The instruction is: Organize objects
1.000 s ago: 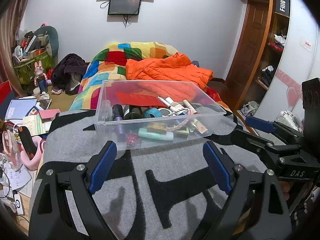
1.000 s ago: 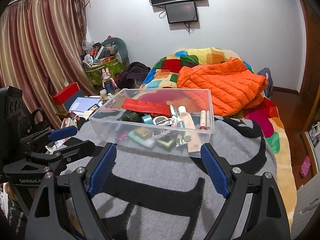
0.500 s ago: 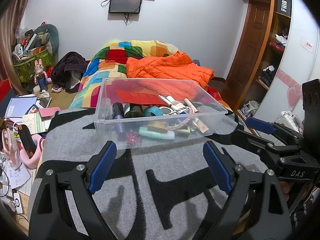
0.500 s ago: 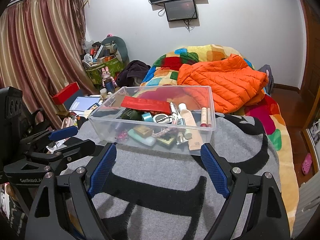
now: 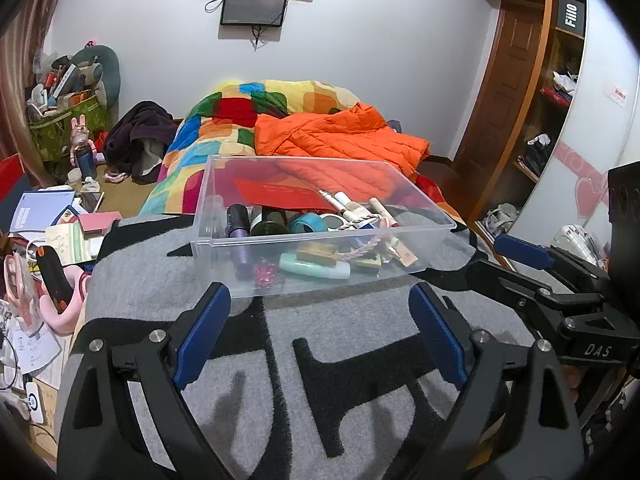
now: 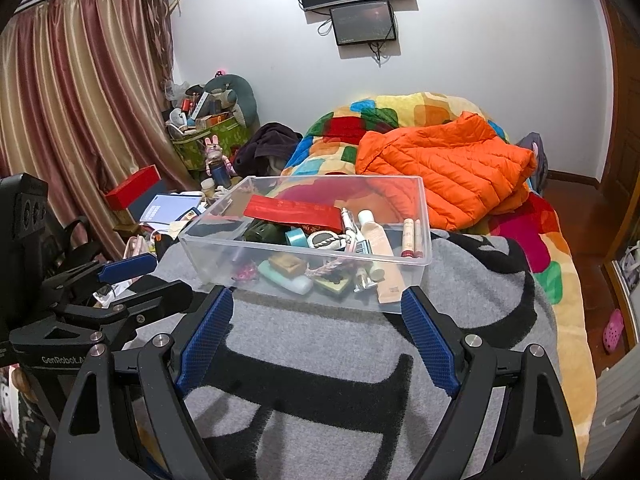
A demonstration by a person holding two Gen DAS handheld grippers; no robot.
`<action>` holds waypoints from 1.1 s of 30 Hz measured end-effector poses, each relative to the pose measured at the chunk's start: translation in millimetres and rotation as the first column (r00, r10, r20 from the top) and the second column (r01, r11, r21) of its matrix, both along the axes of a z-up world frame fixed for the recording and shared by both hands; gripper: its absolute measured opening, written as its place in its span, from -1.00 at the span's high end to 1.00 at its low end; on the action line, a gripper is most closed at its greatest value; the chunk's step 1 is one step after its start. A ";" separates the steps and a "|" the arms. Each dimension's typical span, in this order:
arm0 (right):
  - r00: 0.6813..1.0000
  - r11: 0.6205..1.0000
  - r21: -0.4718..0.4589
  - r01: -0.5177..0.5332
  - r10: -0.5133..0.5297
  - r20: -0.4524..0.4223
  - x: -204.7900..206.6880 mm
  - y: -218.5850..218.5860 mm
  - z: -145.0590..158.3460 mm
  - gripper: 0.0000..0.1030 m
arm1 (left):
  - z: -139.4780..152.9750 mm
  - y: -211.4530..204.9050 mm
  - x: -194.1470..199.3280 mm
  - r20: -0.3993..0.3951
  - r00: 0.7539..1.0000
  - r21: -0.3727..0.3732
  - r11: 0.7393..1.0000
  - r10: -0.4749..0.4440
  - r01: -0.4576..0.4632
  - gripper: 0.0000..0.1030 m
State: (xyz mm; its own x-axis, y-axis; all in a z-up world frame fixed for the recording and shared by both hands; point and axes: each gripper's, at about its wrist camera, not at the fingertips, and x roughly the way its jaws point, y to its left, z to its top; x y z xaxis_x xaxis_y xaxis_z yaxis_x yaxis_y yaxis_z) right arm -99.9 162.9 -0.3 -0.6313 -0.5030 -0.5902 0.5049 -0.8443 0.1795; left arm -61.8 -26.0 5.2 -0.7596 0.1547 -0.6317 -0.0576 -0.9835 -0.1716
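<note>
A clear plastic bin [image 5: 320, 240] sits on the grey-and-black blanket [image 5: 280, 380] at the near end of the bed, with the small items already gathered inside it: a red envelope [image 6: 294, 212], tubes, tape and a mint bottle [image 5: 314, 267]. The sorting looks largely done, as no loose item lies on the blanket. Both the left gripper [image 5: 320, 332] and right gripper [image 6: 316, 334] hover near the bin, jaws released and holding nothing. Only the left view shows the wardrobe [image 5: 560, 80] at right; only the right view shows the curtains [image 6: 80, 100] at left.
</note>
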 end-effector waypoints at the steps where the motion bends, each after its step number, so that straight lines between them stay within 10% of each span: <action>1: 1.000 1.000 -0.001 0.000 0.000 0.001 0.1 0.0 0.0 -0.63 | 0.2 -0.2 0.0 0.001 1.000 0.001 1.000 0.001 -0.001 -0.78; 33: 1.000 1.000 -0.004 0.005 -0.005 0.007 1.6 0.3 1.2 -0.64 | 4.2 0.3 2.1 0.019 1.000 0.006 1.000 -0.013 0.013 -0.81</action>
State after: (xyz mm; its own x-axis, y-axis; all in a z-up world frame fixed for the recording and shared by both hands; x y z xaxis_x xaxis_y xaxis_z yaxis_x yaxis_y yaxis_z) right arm -98.2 163.2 0.9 -0.6297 -0.5025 -0.5924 0.4996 -0.8459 0.1865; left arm -59.6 -25.7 9.3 -0.7457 0.1685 -0.6447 -0.0672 -0.9816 -0.1789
